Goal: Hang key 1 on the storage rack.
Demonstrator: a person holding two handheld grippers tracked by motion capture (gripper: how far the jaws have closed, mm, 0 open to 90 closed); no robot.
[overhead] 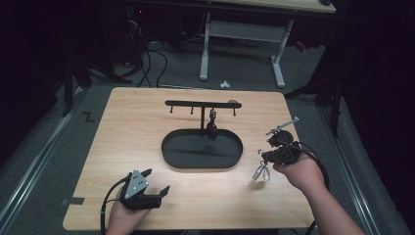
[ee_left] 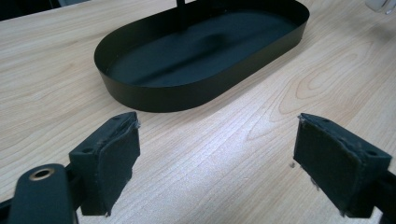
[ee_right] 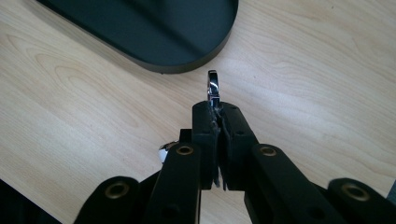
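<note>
One shiny silver metal clip (ee_right: pixel 213 88) is pinched tight in my right gripper (overhead: pixel 266 164), and it hangs above the wooden table (overhead: pixel 122 142), to the right of the black oval metal tray (overhead: pixel 202 148). I think it should go on the black bar stand (overhead: pixel 202 103), so I would lift slowly and keep squeezing. My left gripper (overhead: pixel 155 182) rests with its jaws spread and empty. I count one tray, one stand, four little hooks and one dark thing hanging there.

One wooden surface (overhead: pixel 127 147) carries one black oval tray (overhead: pixel 171 147), one hook rack (overhead: pixel 195 103), two tongs (overhead: pixel 157 182) (overhead: pixel 261 157) and one silver clip (overhead: pixel 261 172).
</note>
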